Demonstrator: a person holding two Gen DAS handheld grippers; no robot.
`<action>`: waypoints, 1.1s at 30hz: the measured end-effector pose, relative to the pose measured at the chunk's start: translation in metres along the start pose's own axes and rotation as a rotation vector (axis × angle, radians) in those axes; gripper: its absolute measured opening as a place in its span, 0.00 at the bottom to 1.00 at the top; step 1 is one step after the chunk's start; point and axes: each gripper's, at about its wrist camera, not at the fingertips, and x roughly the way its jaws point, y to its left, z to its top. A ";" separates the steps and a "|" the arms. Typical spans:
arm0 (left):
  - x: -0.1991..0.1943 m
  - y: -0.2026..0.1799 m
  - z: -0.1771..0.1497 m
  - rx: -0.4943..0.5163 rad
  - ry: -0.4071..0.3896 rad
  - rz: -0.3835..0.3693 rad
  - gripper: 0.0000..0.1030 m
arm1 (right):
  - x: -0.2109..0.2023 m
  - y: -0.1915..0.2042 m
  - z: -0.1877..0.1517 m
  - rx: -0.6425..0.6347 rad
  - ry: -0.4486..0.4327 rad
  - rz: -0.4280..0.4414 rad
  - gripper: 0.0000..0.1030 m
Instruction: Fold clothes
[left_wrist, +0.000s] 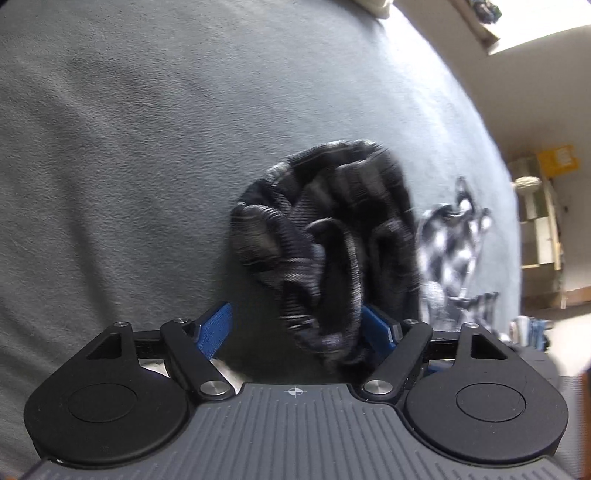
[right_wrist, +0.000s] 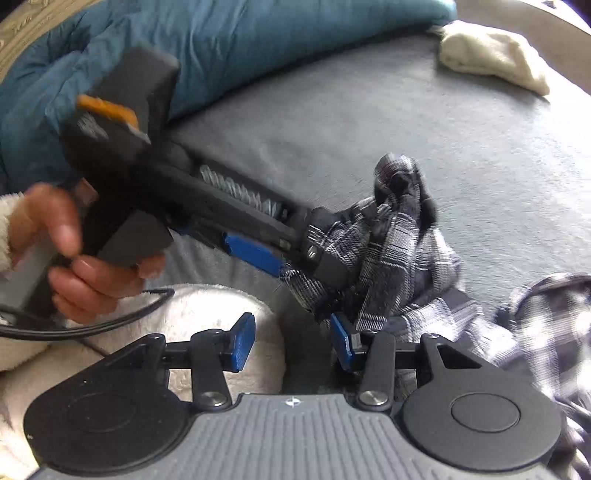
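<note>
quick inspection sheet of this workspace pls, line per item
surface: grey bed cover, bare in the middle
job's things: plaid garment, bunched, motion-blurred
clutter: cream cloth at far edge; teal duvet along the back
grippers: left tongs open, garment draped over one blue pad; right tongs open, nothing between them
cables: black cable under the left hand
surroundings: shelf unit beyond the bed
</note>
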 end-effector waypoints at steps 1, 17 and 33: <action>0.001 -0.001 0.000 0.007 0.000 0.013 0.73 | -0.009 -0.004 0.001 0.020 -0.023 -0.004 0.47; 0.005 -0.011 -0.003 0.028 -0.013 0.062 0.58 | -0.015 -0.044 0.008 0.133 -0.031 -0.201 0.49; 0.012 -0.013 -0.018 0.071 0.020 0.108 0.44 | -0.033 -0.095 0.010 0.522 -0.200 -0.199 0.19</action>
